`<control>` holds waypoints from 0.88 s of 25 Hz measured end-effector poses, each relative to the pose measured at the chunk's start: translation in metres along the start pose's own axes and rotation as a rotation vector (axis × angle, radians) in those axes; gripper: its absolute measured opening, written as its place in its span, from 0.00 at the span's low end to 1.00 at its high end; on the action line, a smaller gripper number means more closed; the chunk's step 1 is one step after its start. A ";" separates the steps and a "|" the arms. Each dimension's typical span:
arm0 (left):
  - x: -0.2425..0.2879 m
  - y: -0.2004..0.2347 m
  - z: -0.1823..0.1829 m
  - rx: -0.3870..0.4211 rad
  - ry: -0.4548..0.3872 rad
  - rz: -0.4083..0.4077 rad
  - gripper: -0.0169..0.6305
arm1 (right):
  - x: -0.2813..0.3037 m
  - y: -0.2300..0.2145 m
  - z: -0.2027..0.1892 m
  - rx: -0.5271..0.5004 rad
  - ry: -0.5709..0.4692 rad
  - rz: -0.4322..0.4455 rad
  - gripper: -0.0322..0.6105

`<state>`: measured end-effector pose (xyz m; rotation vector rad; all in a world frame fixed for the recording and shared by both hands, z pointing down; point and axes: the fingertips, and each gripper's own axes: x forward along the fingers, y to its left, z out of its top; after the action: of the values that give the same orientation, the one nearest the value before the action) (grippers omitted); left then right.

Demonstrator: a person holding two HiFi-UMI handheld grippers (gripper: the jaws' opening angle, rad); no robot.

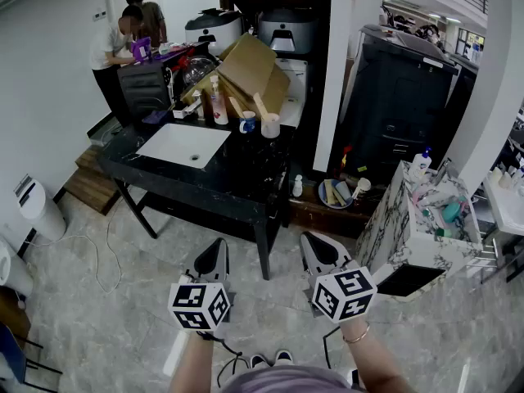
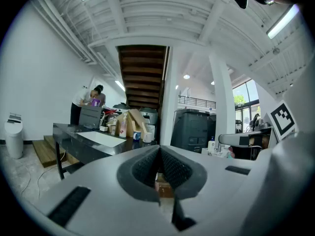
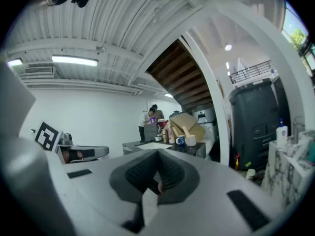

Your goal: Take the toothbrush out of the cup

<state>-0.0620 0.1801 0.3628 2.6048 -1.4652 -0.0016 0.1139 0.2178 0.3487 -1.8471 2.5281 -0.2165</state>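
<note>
Both grippers are held low and level over the pale marble-look floor [image 1: 123,326], well short of the black table [image 1: 160,170]. The left gripper [image 1: 216,256] has its jaws pressed together with nothing between the dark ribbed pads, and the right gripper [image 1: 314,252] is likewise clenched and empty (each gripper's own view shows the pads meeting along one seam). The toothbrush [image 1: 260,105] stands tilted in a white cup [image 1: 270,127] near the far right corner of the table, its pale handle leaning up and to the left above the rim. Just beside the cup on the left is a blue-and-white mug [image 1: 247,124], and left of that a tall bottle [image 1: 219,105] with a pinkish body. A large cardboard box [image 1: 255,70] rises close behind them. A white rectangular sink basin [image 1: 182,144] is set into the tabletop nearer the front left. To the right of the table, apart from it, stands a marble-patterned cabinet [image 1: 391,229] whose top is crowded with small bottles and tubes. At the back left two people [image 1: 123,35] stand at a dark counter, and a white bin [image 1: 38,209] stands by the left wall.
</note>
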 end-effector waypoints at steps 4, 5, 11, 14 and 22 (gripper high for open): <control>0.004 -0.016 -0.006 -0.005 0.026 -0.020 0.03 | -0.008 -0.008 -0.005 0.013 0.011 0.008 0.05; 0.003 -0.019 -0.009 -0.004 0.035 -0.021 0.03 | -0.011 -0.010 -0.008 0.021 0.018 0.011 0.05; 0.002 -0.029 -0.010 0.006 0.028 0.003 0.03 | -0.013 -0.022 -0.013 0.008 0.033 0.021 0.10; 0.004 -0.035 -0.010 0.003 0.029 0.005 0.03 | -0.011 -0.023 -0.014 0.010 0.048 0.057 0.19; 0.020 -0.041 -0.014 0.006 0.046 0.008 0.03 | 0.005 -0.034 -0.015 0.012 0.054 0.087 0.31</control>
<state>-0.0159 0.1860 0.3723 2.5854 -1.4631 0.0635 0.1429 0.2042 0.3678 -1.7460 2.6292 -0.2834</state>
